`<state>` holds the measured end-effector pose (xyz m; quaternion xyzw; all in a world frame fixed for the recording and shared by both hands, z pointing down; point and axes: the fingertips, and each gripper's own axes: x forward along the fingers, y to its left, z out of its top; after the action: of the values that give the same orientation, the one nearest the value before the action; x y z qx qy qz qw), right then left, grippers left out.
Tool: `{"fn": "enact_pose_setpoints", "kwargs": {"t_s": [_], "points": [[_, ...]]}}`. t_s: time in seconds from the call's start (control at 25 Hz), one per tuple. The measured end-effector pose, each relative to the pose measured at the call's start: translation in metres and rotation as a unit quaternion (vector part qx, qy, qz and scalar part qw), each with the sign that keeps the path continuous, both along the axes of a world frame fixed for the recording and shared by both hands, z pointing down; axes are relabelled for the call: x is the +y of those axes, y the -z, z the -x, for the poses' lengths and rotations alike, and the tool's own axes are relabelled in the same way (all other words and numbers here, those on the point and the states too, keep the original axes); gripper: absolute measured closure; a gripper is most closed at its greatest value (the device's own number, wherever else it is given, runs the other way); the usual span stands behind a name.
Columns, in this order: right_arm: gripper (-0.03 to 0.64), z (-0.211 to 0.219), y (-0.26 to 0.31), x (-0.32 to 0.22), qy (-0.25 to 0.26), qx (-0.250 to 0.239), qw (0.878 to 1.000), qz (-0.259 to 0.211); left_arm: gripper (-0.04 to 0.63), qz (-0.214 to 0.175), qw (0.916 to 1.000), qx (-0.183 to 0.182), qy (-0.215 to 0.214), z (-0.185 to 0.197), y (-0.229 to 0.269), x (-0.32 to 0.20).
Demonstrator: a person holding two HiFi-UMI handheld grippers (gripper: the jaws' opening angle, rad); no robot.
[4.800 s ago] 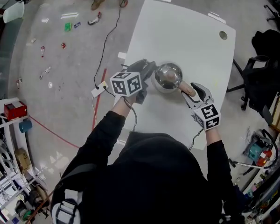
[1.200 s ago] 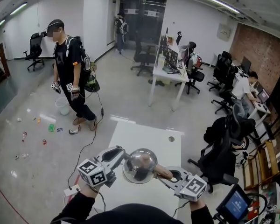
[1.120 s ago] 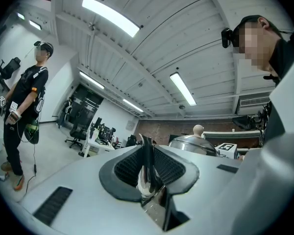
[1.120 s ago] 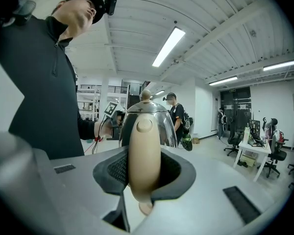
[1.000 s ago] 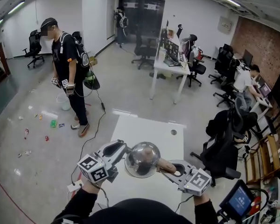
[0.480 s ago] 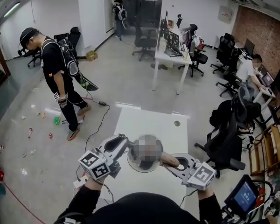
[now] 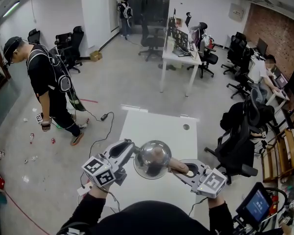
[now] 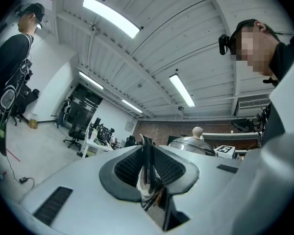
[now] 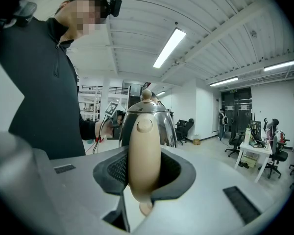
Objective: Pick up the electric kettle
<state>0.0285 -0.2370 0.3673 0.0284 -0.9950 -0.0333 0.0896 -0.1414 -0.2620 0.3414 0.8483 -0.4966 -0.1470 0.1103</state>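
A shiny steel electric kettle (image 7: 152,158) with a beige handle (image 9: 144,155) hangs between my two grippers above the white table (image 7: 152,126). My right gripper (image 7: 179,166) is shut on the handle, and in the right gripper view its pads (image 9: 112,173) press on both sides of it. My left gripper (image 7: 131,148) meets the kettle's opposite side and is shut on a thin shiny metal edge (image 8: 148,155), which looks like the spout. The domed lid with its knob (image 8: 188,145) shows just beyond the left jaws.
A person with grippers (image 7: 46,82) stands on the floor at the left, near a cable (image 7: 100,126) and scattered litter. A chair draped with a black jacket (image 7: 240,136) sits right of the table. Desks and office chairs (image 7: 181,53) fill the back.
Both grippers and the kettle keep their place over the last second. The person on the floor has walked to the left. The oldest frame looked straight down on the table.
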Motion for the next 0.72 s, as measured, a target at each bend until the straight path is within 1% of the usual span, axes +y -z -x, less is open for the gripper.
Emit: {"fn": "enact_pose_setpoints", "kwargs": {"t_s": [0.28, 0.44, 0.6, 0.72], "points": [[0.518, -0.0040, -0.0042, 0.0001, 0.001, -0.002, 1.000, 0.002, 0.509, 0.001, 1.0000, 0.002, -0.001, -0.0040, -0.0055, -0.0001], [0.518, -0.0024, -0.0040, 0.0011, -0.002, 0.001, 1.000, 0.005, 0.509, 0.000, 0.9999, 0.010, -0.001, -0.0013, -0.0038, 0.0015], [0.518, -0.0013, -0.0070, 0.0036, -0.001, 0.003, 1.000, 0.008, 0.509, -0.002, 1.0000, 0.003, -0.002, 0.0005, -0.0062, 0.0050], [0.518, -0.0029, -0.0089, 0.0012, 0.002, 0.004, 1.000, 0.009, 0.511, 0.006, 0.9999, 0.012, 0.004, -0.0012, -0.0066, 0.0033]]}}
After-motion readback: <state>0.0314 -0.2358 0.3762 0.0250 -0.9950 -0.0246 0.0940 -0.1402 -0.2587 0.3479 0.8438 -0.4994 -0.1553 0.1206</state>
